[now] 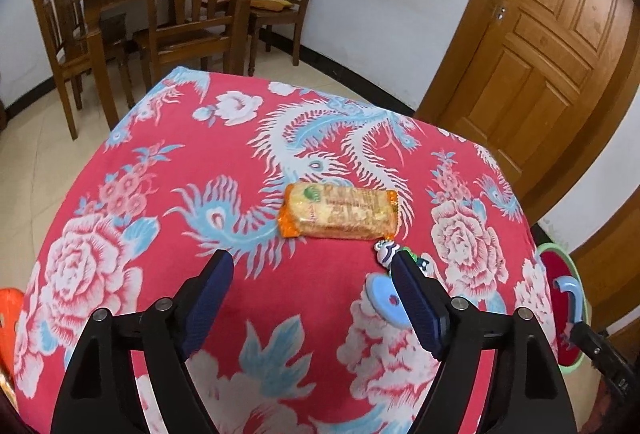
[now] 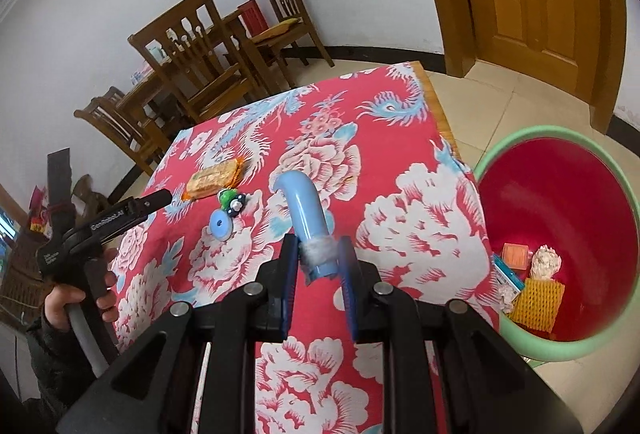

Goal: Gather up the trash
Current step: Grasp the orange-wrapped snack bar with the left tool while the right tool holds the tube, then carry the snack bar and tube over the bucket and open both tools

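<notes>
Trash bin (image 2: pixel 520 338) holds several scraps; right gripper (image 2: pixel 318 260) clamps blue tube (image 2: pixel 306 210); left gripper (image 1: pixel 310 280) gapes empty near wrapper (image 1: pixel 340 210) mid-table (image 1: pixel 192 162).

bin (image 1: pixel 562 254) cropped, toy (image 1: pixel 386 252) half-hidden
</notes>
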`<state>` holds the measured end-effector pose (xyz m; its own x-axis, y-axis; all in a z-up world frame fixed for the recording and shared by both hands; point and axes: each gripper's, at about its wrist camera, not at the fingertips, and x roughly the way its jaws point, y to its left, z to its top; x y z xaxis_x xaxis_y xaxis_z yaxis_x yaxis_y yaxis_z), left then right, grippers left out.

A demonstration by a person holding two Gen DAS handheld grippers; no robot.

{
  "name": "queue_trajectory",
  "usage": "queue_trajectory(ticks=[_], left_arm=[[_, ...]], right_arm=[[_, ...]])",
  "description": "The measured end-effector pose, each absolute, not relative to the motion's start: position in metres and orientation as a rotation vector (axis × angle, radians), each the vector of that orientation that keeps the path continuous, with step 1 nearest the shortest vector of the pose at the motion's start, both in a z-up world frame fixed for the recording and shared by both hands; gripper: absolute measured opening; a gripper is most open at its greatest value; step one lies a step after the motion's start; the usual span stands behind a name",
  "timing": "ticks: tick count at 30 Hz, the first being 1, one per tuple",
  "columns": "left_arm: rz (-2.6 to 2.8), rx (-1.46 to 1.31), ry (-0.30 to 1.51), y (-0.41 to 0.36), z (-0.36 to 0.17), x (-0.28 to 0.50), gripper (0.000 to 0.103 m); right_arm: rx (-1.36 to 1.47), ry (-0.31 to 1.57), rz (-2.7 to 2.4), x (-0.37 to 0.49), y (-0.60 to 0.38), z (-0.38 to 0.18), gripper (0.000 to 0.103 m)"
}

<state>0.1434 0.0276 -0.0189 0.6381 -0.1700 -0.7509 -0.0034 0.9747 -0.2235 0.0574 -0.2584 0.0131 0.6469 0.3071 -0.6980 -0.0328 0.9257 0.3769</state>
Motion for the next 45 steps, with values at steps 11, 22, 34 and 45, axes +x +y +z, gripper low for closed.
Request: queue_trajectory(ticks=[11, 22, 34, 45], left_arm=[[-0.096, -0.143, 0.892, -0.001, -0.032, 0.184, 0.091], [-0.067, -0.088, 0.942, -0.023, -0.05, 0.213, 0.093], [-0.027, -0.008, 0.938, -0.033, -0.057, 0.227, 0.099], [-0.041, -0.07, 0.961, -0.023, -0.061, 0.231, 0.095]], right_arm=[[0.389, 0.854, 0.19, 0.06, -0.273, 0.005, 0.023], [0.406, 0.849, 0.182, 0.061, -0.284, 0.003, 0.023], [0.416, 0.845, 0.172, 0.06, -0.29, 0.004, 0.023], [0.414, 0.844, 0.173, 0.062, -0.291, 0.003, 0.023]])
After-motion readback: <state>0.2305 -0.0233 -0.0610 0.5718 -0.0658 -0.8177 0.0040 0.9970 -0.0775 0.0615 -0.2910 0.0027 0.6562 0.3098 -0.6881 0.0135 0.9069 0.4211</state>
